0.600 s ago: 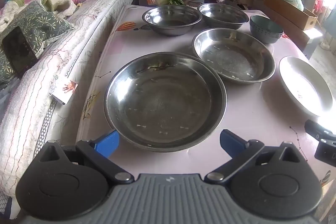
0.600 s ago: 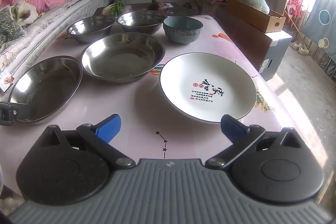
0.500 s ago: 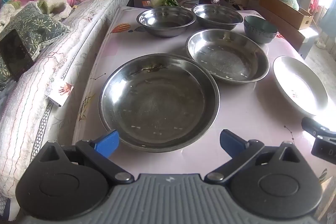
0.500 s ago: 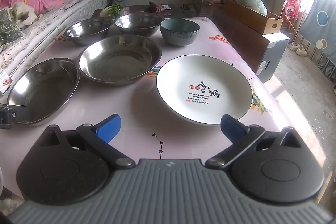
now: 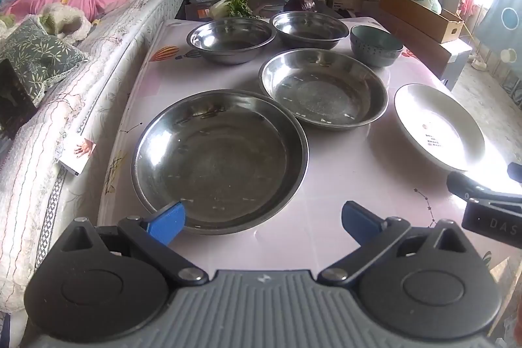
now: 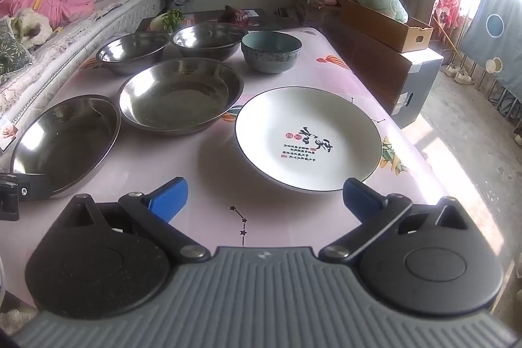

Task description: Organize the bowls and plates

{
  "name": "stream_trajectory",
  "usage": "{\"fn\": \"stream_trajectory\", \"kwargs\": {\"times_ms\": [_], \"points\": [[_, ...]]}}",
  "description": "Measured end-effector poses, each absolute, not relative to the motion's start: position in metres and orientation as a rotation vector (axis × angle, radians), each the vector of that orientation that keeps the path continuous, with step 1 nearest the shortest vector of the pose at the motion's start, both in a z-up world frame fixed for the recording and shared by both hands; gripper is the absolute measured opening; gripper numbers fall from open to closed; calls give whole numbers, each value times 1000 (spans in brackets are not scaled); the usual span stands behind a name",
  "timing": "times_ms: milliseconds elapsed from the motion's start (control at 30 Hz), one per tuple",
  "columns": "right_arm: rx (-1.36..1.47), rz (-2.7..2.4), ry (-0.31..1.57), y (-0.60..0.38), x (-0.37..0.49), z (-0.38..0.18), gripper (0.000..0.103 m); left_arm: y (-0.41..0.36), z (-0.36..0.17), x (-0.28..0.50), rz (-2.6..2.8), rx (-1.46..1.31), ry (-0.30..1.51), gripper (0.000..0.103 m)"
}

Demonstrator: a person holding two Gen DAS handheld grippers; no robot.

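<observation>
On the pink table (image 5: pixel 342 185) a large steel plate (image 5: pixel 218 158) lies nearest, and a second steel plate (image 5: pixel 323 88) lies behind it to the right. Two steel bowls (image 5: pixel 231 38) (image 5: pixel 308 28) and a teal bowl (image 5: pixel 375 44) stand at the far end. A white plate with red and black writing (image 6: pixel 306 137) lies at the right. My left gripper (image 5: pixel 262 217) is open and empty at the near rim of the large steel plate. My right gripper (image 6: pixel 264 196) is open and empty in front of the white plate.
A bed with quilts (image 5: pixel 65 54) runs along the table's left edge. A cardboard box (image 6: pixel 385 25) and a cabinet (image 6: pixel 401 77) stand to the right. Vegetables (image 5: pixel 235 5) lie on a low stand past the far end. The right gripper shows at the edge of the left wrist view (image 5: pixel 486 204).
Both grippers have drawn back and risen slightly, so the dishes sit a little farther off. Both stay open. No dish has moved.
</observation>
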State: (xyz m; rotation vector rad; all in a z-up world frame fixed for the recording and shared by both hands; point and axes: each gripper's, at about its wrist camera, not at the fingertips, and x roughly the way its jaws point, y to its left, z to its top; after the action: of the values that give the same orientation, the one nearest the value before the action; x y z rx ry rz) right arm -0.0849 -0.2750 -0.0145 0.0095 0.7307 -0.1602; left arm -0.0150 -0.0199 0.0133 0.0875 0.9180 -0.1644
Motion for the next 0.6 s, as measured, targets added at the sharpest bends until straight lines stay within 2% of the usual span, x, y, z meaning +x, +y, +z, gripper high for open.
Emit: {"fn": "stream_trajectory", "kwargs": {"times_ms": [600], "points": [[5, -161, 744, -267, -85, -9, 102, -14, 15, -16, -157, 74, 910, 103]]}}
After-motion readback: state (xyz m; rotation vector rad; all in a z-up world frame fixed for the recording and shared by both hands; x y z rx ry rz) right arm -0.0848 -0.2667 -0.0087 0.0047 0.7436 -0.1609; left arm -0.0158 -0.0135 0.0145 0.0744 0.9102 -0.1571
